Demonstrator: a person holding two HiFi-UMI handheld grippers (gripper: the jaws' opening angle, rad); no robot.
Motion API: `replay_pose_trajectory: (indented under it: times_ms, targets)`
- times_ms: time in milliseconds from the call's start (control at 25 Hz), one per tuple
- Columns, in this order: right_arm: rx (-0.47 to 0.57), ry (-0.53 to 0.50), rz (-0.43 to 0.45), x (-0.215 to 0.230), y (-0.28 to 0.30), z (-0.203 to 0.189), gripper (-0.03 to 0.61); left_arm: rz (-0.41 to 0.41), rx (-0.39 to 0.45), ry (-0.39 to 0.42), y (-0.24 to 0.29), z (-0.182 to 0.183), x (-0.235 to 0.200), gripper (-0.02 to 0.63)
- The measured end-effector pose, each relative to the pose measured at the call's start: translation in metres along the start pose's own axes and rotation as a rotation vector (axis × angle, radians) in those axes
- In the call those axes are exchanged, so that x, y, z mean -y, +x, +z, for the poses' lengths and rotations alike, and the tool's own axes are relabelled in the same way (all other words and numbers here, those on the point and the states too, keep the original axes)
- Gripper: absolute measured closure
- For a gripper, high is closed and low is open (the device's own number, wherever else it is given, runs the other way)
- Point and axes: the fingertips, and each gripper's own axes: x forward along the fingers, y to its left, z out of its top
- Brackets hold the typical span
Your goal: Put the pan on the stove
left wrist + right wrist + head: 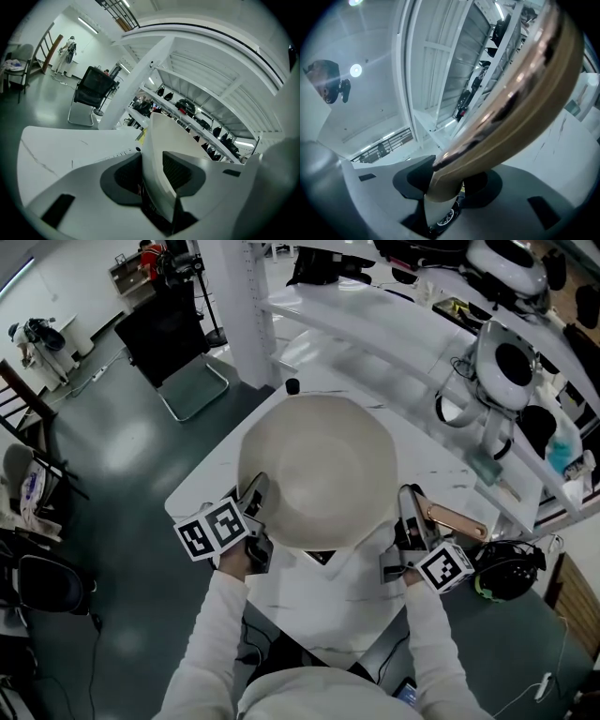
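Left claw (255, 499) clenched on pan (319, 465) rim, right claw (410, 509) on its handle (459, 521), pan hiding table (200, 495), perhaps headphones (507, 570) nearby.

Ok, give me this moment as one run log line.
pan: held over white table | left gripper: shut on pan rim | right gripper: shut on copper-coloured handle
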Motion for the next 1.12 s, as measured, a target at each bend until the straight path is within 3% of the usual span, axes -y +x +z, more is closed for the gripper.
replay_pose_trajectory:
  times_ms: [760,1120]
  targets:
    - [-0.006,0.056,-0.031,0.032,0.016,-0.013,0.402,0.022,-0.015,0.008,0.027,-0.003,-0.013,0.469]
    - [0.006,0.051,-0.006,0.032,0.02,-0.013,0.402,0.026,-0.015,-0.004,0.029,-0.006,-0.018,0.469]
